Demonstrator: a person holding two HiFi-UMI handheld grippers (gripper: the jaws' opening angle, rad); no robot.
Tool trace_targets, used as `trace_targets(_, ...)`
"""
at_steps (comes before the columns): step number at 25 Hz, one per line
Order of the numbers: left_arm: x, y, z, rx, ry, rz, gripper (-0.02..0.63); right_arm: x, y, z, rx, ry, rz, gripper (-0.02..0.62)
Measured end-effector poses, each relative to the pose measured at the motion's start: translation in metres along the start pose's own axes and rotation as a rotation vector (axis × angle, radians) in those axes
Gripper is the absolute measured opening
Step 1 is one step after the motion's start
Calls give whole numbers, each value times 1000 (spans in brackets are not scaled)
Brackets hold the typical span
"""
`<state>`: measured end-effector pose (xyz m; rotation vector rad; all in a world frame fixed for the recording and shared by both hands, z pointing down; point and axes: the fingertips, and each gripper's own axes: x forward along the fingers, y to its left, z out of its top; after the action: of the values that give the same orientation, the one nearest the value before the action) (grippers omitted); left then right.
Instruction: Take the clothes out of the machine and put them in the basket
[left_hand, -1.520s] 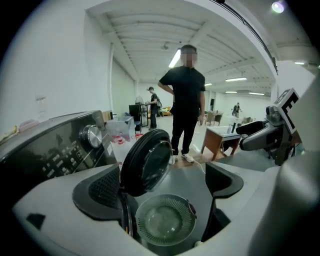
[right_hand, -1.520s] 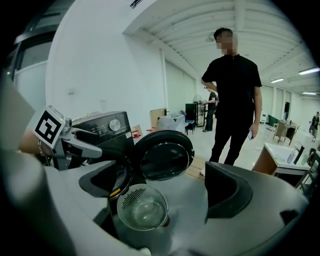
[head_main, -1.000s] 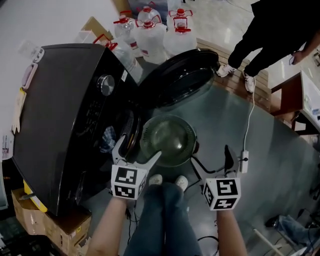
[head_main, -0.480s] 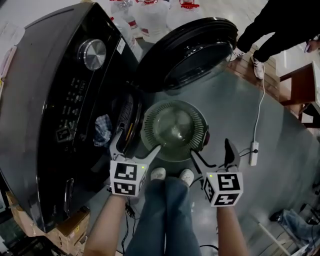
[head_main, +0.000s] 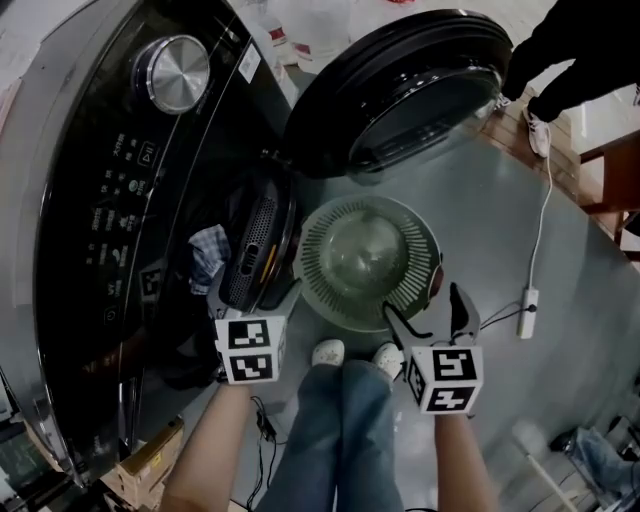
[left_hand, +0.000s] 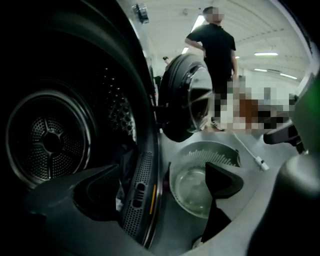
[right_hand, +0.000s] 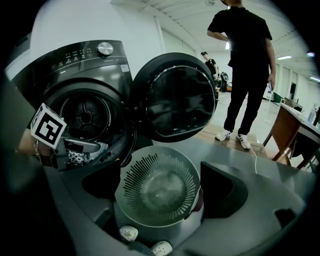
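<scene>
Blue-jeaned legs (head_main: 320, 440) and pale shoes (head_main: 328, 352) sit nearest. Just past them, the left hand-held gripper (head_main: 258, 292) hovers at the mouth of the black front-loading washing machine (head_main: 90, 200), jaws spread wide with nothing held. The right hand-held gripper (head_main: 425, 305) hangs over the near right edge of the pale green, round, slotted plastic basket (head_main: 368, 262) on the grey floor (head_main: 480, 220); its wide jaws have just been closing a little and grip nothing. Left of the basket, checked blue-and-white clothes (head_main: 208, 255) lie inside that mouth. Farther off the round door (head_main: 400, 90) stands open, and a person in black (right_hand: 242, 60) stands beyond.
</scene>
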<state>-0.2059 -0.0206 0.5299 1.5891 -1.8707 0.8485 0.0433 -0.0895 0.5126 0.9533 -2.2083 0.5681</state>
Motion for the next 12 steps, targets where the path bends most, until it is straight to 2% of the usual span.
trace_targets(6, 7, 70, -43, -88, 106, 252, 535, 11, 26, -20, -15, 43, 47, 489)
trace_targets(9, 16, 90, -65, -141, 167, 304, 535, 15, 34, -24, -19, 48, 58, 486)
trace_targets(12, 23, 105, -84, -127, 221, 363, 535, 21, 37, -31, -7, 61, 53, 482)
